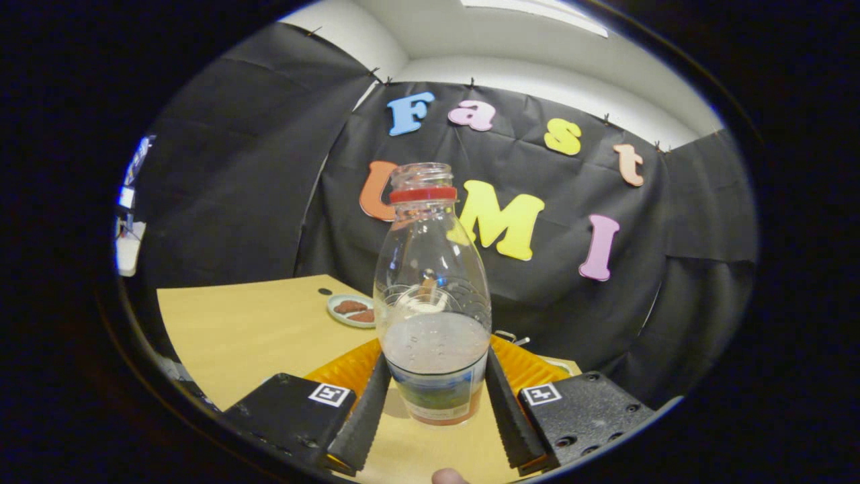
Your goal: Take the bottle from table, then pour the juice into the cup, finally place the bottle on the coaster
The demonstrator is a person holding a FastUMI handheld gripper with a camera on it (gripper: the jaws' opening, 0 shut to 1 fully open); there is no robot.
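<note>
Gripper view: looks forward over a wooden table (255,323) toward the black booth wall.
Bottle: a clear bottle (433,296) stands upright between the two fingers, cap off, a red ring around its neck, liquid filling roughly the lower third.
Gripper: the gripper (435,396) has its fingers set close against the bottle's lower sides, one on each flank; both appear to touch the label band, though firm pressure cannot be confirmed.
Bottle base: it seems to rest on the table or just clear of it; which one cannot be told.
Orange item: a ribbed orange disc (346,370) lies just behind the bottle, showing on both sides of it; likely the coaster, as a judgement.
Cup: something pale shows through the bottle glass, too distorted to name.
Dish: a small dish (351,310) with brown pieces sits beyond, near the wall.
Finger: a fingertip (448,476) shows below the gripper.
Step in hand: taking the bottle, at the grasp stage.
Next move: calls for a secure squeeze, then a straight lift keeping the open neck upright until over the cup.
</note>
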